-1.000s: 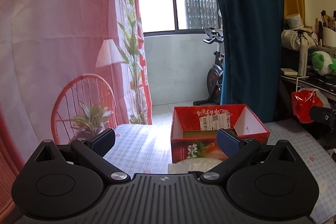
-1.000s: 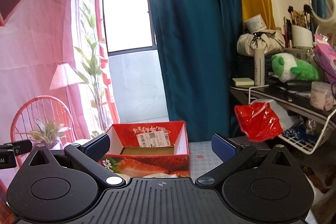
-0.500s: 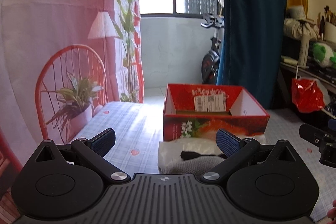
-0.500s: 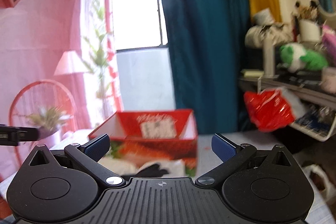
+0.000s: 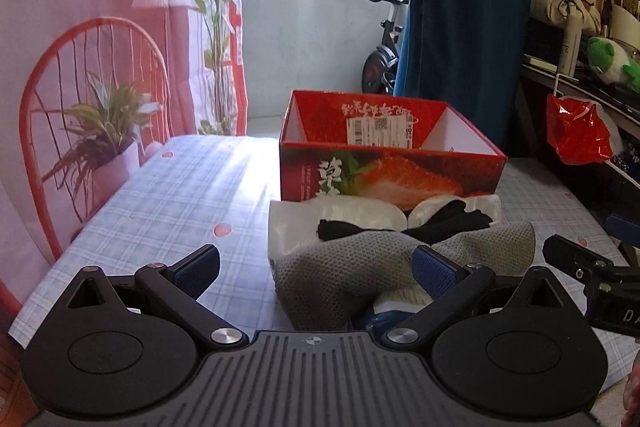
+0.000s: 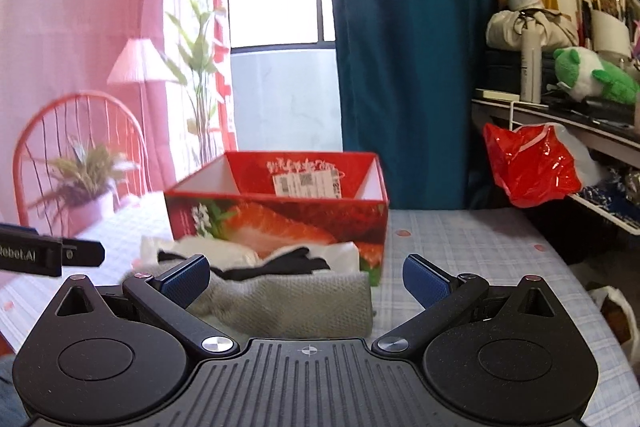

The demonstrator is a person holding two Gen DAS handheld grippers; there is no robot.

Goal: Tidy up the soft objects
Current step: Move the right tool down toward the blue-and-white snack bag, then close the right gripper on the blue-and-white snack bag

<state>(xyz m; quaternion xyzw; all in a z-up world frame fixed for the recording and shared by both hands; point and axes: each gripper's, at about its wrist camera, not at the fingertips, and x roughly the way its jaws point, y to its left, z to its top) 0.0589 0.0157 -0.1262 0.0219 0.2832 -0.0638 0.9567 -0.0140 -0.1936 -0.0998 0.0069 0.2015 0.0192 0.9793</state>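
I am hovering both claws, left claw [image 5: 316, 263] and right claw [image 6: 302, 275], spread apart and empty, over the socks [image 5: 404, 259] lying just before the box [image 5: 384, 151], readying a pickup.

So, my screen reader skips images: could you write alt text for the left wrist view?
An open left hand-held gripper faces a grey knitted cloth piled with black socks, before a red strawberry-print cardboard box on a checked tablecloth.
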